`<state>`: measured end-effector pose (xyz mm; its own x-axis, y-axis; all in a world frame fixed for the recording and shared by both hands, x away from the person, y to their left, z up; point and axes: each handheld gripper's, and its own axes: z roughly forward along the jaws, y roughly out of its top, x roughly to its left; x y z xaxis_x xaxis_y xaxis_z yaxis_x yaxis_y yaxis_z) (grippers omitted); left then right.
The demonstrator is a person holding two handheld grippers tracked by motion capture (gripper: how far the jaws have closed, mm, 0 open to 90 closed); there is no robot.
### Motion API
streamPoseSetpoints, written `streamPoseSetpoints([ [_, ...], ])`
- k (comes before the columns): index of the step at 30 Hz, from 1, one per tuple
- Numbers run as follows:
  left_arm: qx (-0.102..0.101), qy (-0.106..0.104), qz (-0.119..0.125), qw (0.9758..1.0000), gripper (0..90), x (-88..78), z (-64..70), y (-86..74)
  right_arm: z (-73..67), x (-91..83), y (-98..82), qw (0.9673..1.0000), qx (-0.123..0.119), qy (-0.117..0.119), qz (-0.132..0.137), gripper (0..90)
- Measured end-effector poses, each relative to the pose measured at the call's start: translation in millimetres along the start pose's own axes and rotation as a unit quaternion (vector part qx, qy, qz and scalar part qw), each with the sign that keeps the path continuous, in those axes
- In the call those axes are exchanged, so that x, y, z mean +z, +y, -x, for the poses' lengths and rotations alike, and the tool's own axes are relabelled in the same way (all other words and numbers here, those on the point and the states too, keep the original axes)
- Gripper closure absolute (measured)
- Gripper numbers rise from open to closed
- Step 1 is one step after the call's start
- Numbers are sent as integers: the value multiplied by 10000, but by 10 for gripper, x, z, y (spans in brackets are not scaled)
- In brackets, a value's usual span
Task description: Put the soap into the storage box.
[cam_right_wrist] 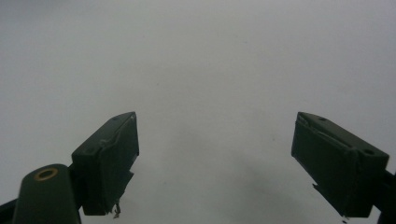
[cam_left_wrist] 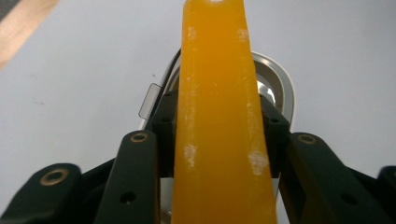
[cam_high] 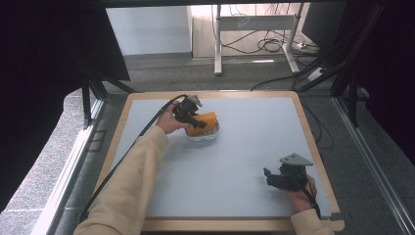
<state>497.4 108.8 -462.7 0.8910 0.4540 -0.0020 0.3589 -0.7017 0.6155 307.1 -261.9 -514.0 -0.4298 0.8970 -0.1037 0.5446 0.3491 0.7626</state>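
Note:
My left gripper (cam_high: 195, 119) is shut on a flat orange slab (cam_high: 204, 123), perhaps a sponge or cloth, at the table's far left-centre. In the left gripper view the orange slab (cam_left_wrist: 217, 116) stands on edge between the two black jaws, which press its sides. Under it lies a white and silver oval object (cam_high: 205, 133), whose rim (cam_left_wrist: 280, 79) shows behind the slab. My right gripper (cam_high: 268, 177) rests low near the front right of the table, open. In the right gripper view its jaws stand wide apart over bare table with nothing between them (cam_right_wrist: 215, 158).
The light grey table top (cam_high: 244, 147) has a wooden border (cam_high: 313, 142). Beyond the far edge are desk legs and cables on the floor (cam_high: 264, 44). Dark frame posts (cam_high: 350, 93) stand at both sides.

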Motion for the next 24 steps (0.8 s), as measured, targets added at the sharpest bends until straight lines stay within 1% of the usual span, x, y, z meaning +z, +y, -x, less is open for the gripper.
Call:
streamPoseSetpoints([
  [2,37,34,11,10000,591,-10,-7,1,0,-1,0,10000,-4,7,4,151],
  [6,67,222,58,9997,549,-59,-25,7,-2,-4,2,10000,-7,23,17,150],
  [10,48,477,86,9988,488,-129,-41,14,-4,-2,1,10000,-5,24,19,150],
  [11,55,579,102,9983,472,-155,-46,17,-4,-2,1,10000,-6,23,18,150],
  [14,43,755,197,9969,433,-223,-53,27,-6,-1,1,10000,0,30,8,150],
  [18,46,787,318,9964,401,-309,-33,44,-8,1,1,10000,-3,27,4,150],
  [21,74,852,331,9958,393,-346,-10,50,-8,1,1,10000,-2,27,3,151],
  [24,78,833,371,9958,387,-396,22,50,-5,-2,1,10000,0,24,16,150],
])
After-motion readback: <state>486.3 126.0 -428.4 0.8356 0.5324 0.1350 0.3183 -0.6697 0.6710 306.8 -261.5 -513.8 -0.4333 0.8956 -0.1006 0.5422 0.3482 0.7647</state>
